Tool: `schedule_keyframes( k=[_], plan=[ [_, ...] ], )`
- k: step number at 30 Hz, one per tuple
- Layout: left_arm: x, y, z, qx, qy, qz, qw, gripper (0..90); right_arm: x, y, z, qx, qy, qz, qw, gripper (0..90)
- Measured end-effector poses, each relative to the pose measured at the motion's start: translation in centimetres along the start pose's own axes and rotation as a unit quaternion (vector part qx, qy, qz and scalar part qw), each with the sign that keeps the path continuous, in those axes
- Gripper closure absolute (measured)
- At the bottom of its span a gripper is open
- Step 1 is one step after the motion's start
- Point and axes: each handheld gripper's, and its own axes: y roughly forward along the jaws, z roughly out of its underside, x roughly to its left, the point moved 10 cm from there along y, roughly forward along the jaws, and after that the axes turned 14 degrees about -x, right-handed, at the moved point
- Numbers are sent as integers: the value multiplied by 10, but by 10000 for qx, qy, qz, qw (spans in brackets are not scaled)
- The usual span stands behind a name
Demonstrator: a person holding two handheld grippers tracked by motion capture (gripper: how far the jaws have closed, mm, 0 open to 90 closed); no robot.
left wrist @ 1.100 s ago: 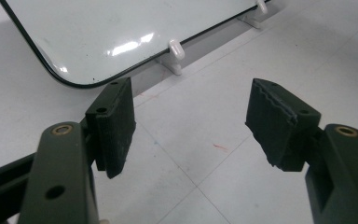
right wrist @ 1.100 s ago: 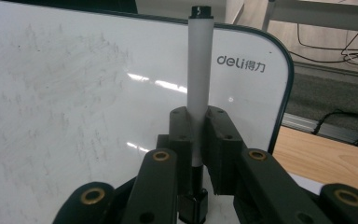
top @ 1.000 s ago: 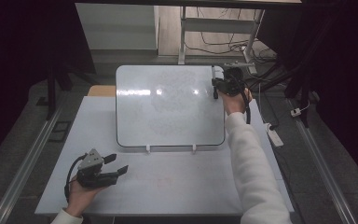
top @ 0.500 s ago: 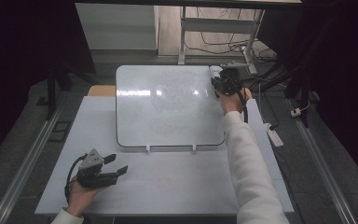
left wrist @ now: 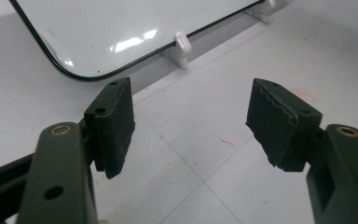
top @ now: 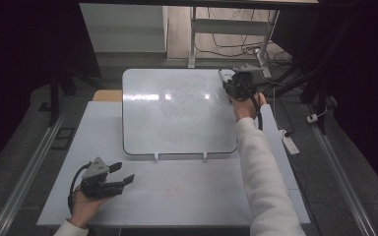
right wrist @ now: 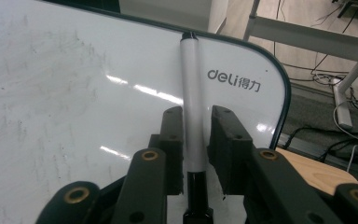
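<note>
One marker (right wrist: 192,100) lies on one whiteboard (top: 177,110). The right hand-held gripper (right wrist: 196,140) has just been opening, its jaws loose around the marker. The left hand-held gripper (left wrist: 191,126) rests apart, holding nothing, on the worktop (top: 187,189).

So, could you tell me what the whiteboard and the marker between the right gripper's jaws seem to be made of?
The whiteboard looks like glossy coated sheet, likely lacquered metal or melamine: it mirrors the lights and has a thin dark rim. The marker looks like smooth white plastic with a dark end, judging by its even satin sheen.

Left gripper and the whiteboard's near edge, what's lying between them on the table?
Nothing: in the high view, bare table separates the left gripper from the whiteboard.
</note>
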Motion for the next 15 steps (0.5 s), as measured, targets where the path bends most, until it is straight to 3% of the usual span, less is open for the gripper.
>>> schedule_keyframes(
  k=[3,8,15],
  plan=[
    [1,-1,0,-21,-10,-8,10000,327,1,-5,-4,-103,-55,-48,9999,652],
    [4,-2,1,-15,-44,-25,10000,326,11,-24,-6,-370,56,-493,9981,563],
    [10,-2,2,-6,-76,-94,9999,323,22,-71,14,-586,42,-1016,9931,510]
  ],
)
